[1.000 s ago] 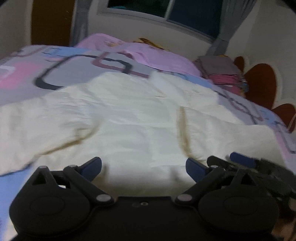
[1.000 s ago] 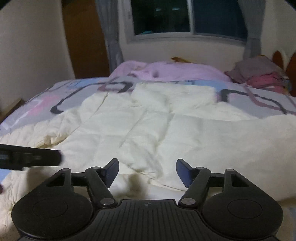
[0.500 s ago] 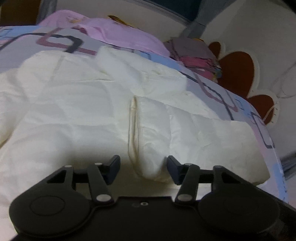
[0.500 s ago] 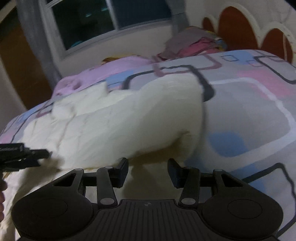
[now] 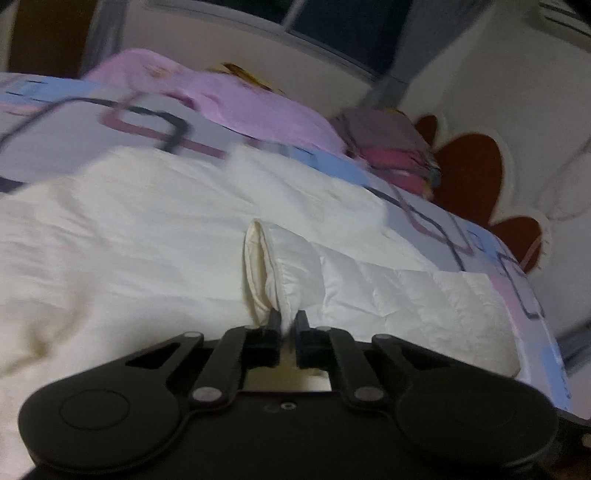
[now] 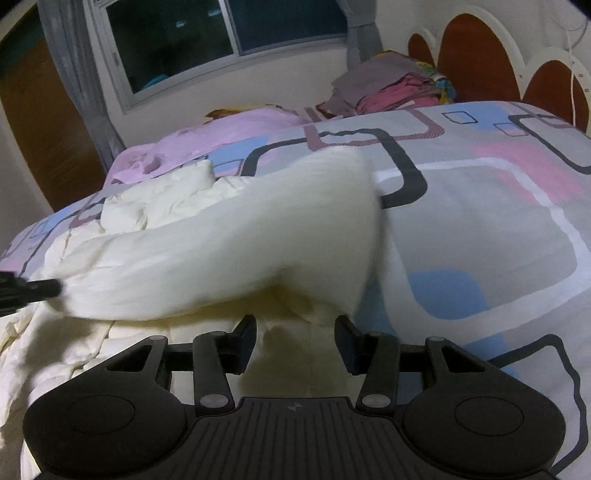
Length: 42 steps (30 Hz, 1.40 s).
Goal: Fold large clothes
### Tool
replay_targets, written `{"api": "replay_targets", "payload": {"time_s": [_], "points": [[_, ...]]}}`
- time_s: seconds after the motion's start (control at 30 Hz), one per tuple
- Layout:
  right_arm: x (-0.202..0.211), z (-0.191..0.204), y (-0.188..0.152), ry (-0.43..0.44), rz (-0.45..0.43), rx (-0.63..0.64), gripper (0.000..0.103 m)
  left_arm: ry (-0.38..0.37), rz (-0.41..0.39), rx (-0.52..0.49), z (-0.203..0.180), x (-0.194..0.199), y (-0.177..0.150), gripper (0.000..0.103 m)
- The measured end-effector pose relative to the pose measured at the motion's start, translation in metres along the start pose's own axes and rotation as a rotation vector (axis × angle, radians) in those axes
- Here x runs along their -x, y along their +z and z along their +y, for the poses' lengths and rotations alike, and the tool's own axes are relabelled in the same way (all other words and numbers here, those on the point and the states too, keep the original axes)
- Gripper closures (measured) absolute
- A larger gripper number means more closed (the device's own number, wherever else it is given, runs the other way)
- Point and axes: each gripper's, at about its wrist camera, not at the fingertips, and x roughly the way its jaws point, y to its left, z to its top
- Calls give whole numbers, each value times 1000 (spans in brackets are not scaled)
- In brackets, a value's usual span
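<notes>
A large cream padded jacket (image 5: 147,236) lies spread on the bed. My left gripper (image 5: 287,325) is shut on the jacket's front edge, where a fold of cream cloth (image 5: 273,273) rises between the fingertips. In the right wrist view the jacket (image 6: 229,251) is lifted in a blurred sheet, and the left gripper (image 6: 33,290) shows at the left edge, pinching it. My right gripper (image 6: 295,332) is open, its fingers either side of the jacket's lower hem without gripping it.
The bed has a patterned grey, pink and blue cover (image 6: 480,229). A pink blanket (image 5: 236,99) lies at the far side. A pile of folded clothes (image 6: 391,86) sits by the brown headboard (image 6: 476,48). A window (image 6: 221,33) is behind.
My left gripper has shut on the jacket's front edge. The jacket's side has lifted. My right gripper has stayed open and moved closer to the hem.
</notes>
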Motion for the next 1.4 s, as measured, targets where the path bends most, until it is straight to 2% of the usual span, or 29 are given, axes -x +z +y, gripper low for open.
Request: {"api": "replay_targets", "payload": {"time_s": [0.2, 0.43, 0.57, 0.67, 0.7, 0.77, 0.8, 0.83, 0.9, 1.0, 1.03, 1.07, 1.1, 1.13, 1.23, 1.27, 1.33, 1.4], "points": [[-14, 1, -1, -29, 25, 5, 55, 115, -26, 46, 42, 20, 0, 97], [-12, -5, -2, -29, 30, 0, 55, 151, -40, 45, 50, 27, -6, 97], [5, -7, 3, -12, -13, 14, 56, 167, -32, 39, 55, 25, -8, 97], [16, -9, 11, 8, -56, 15, 71, 178, -22, 36, 58, 22, -10, 97], [17, -9, 14, 15, -66, 13, 71, 184, -20, 32, 58, 21, -11, 96], [15, -9, 20, 20, -76, 10, 71, 211, -8, 19, 57, 20, -11, 85], [11, -8, 23, 17, -72, 12, 71, 233, -7, 16, 56, 22, -10, 73], [9, -8, 26, 10, -72, 15, 71, 261, -26, 9, 53, 27, -10, 61], [5, -7, 31, 7, -83, 15, 71, 301, -100, -35, 43, 43, -8, 50], [-7, -5, 37, 11, -77, 15, 71, 284, -155, -155, 16, 49, -2, 50], [-14, -3, 38, 16, -69, 15, 71, 266, -154, -193, 5, 45, -1, 50], [-23, -1, 38, 19, -52, 21, 76, 252, -143, -216, -2, 38, 0, 50], [-32, 1, 37, 30, -27, 27, 84, 234, -118, -221, -6, 27, 0, 50], [-41, 3, 34, 28, -5, 33, 84, 222, -95, -214, -7, 16, 0, 50], [-65, 2, 26, 2, 61, 48, 84, 240, 43, -198, 6, -27, -10, 49], [-65, 1, 28, 8, 66, 48, 84, 234, 45, -194, 10, -30, -12, 48], [-53, -1, 36, 12, 35, 39, 84, 237, 36, -192, 9, -23, -8, 48], [-40, -4, 53, 16, -57, 37, 84, 228, -23, -194, 4, -13, 1, 45]]}}
